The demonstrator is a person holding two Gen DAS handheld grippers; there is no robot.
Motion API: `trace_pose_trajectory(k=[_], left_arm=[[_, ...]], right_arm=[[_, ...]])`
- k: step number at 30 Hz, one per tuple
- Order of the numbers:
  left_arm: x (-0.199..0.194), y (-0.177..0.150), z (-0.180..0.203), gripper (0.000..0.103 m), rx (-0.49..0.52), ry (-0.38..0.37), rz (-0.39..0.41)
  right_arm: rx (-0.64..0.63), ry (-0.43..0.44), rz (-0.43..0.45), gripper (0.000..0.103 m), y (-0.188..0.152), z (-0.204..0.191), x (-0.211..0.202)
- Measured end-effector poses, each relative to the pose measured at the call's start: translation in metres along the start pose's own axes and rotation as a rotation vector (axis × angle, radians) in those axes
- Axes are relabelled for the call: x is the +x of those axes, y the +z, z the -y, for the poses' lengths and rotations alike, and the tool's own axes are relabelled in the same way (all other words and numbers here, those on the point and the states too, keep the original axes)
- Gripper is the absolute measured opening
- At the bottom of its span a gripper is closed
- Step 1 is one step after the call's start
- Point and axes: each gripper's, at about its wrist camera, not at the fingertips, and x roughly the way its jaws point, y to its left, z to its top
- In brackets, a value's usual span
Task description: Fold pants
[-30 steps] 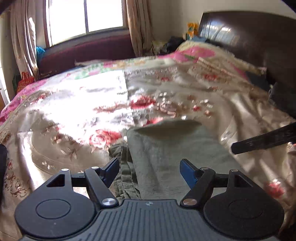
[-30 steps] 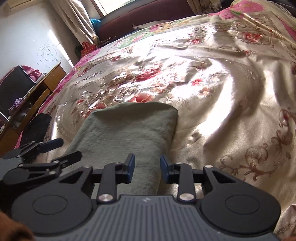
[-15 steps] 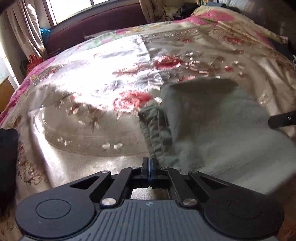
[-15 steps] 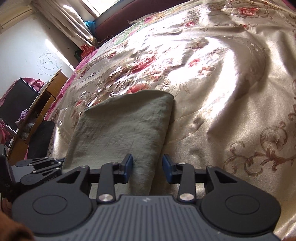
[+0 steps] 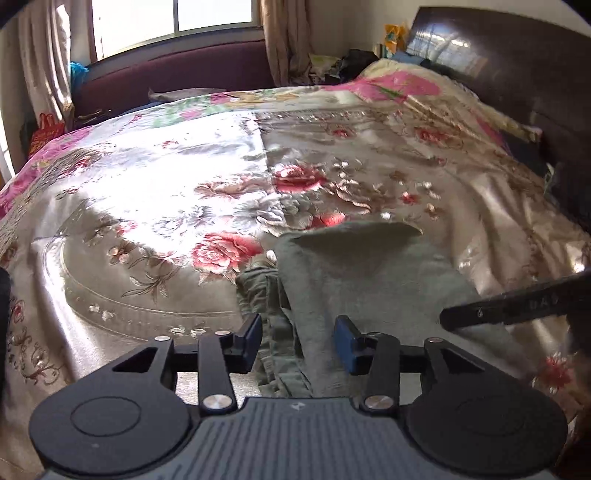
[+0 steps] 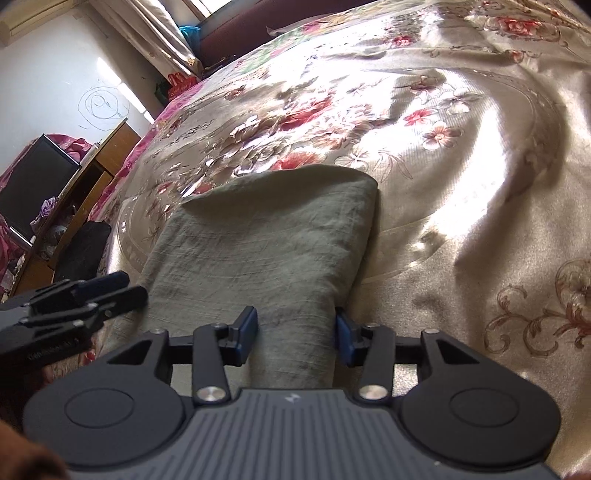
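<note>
**Folded green pants on the floral bed, both grippers parted at the near edge**

At the far left of the right wrist view, a wooden desk (image 6: 94, 173) and a dark screen (image 6: 35, 184) stand against the white wall beside the bed. The left gripper (image 5: 298, 343) comes next: its blue-padded jaws have just been opening and now stand apart, released. The ruffled, gathered edge of the pants lies in the gap between them, with neither pad pressing on the cloth. In the right wrist view this gripper shows as dark linkage at the pants' left edge.

The pants (image 6: 273, 243), olive green and folded into a thick oblong, lie on the bedspread (image 5: 155, 206), a shiny beige cover with red and pink flowers, lit hard by sun from the window (image 5: 173, 22). The far end of the fold is rounded and lifts slightly off the cover.

The right gripper (image 6: 296, 336) sits at the pants' near right part. Its jaws have also just been opening; the fabric fills the space between the blue pads, but whether they touch it cannot be told. Right of it the bedspread runs on bare, and a dark headboard (image 5: 517, 62) closes the left wrist view.
</note>
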Motion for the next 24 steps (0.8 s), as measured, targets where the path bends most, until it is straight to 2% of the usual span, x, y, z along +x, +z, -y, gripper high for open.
trace_pose_trajectory(k=[1,3,5,7,12,18,24], left_arm=[[0.010,-0.003,0.004,0.059,0.028,0.015,-0.032],[0.027,-0.010,0.003,0.059,0.017,0.018,-0.087],[0.029,-0.012,-0.005,0.062,-0.032,-0.003,-0.097],[0.027,-0.009,-0.007,0.065,-0.050,0.008,-0.106],[0.025,-0.008,0.006,0.065,0.000,0.055,-0.098],[0.028,-0.008,0.011,0.065,-0.029,0.073,-0.093],[0.028,-0.011,0.008,0.067,-0.042,0.070,-0.083]], right_arm=[[0.010,-0.003,0.001,0.046,0.000,0.003,-0.002],[0.021,-0.003,-0.001,0.046,-0.001,0.009,-0.004],[0.038,0.007,-0.012,0.046,-0.002,0.014,-0.001],[0.044,0.011,-0.014,0.046,-0.002,0.014,0.002],[0.006,0.013,-0.007,0.048,0.001,0.001,0.008],[-0.050,-0.021,-0.013,0.049,0.002,-0.007,0.014],[-0.006,-0.020,0.002,0.048,0.001,0.009,0.005]])
